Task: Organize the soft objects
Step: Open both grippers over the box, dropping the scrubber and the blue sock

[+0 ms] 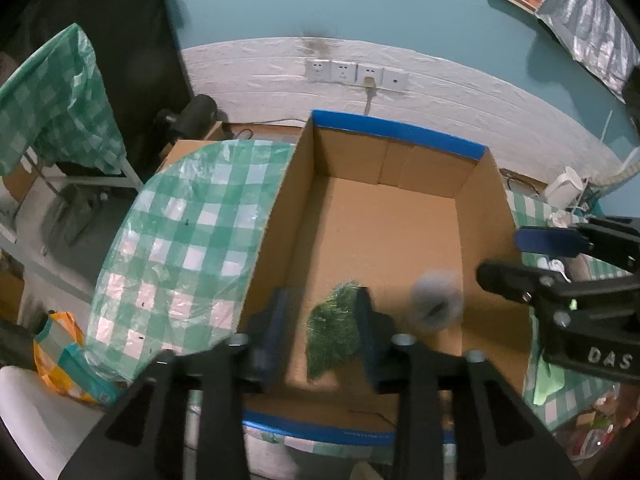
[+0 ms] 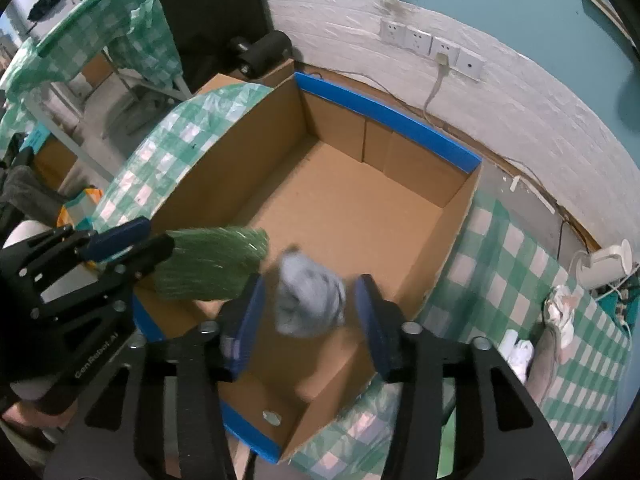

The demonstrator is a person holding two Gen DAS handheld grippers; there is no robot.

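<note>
Box was brown cardboard with blue tape along its rim. Tablecloth showed a green-and-white check. One soft object was shaggy green, the other pale grey-blue.

Box on table, wall sockets behind it

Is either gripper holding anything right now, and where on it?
Neither: both are open. The green fuzzy item and grey soft item, both blurred, sit loose between spread fingers above the cardboard box.
</note>
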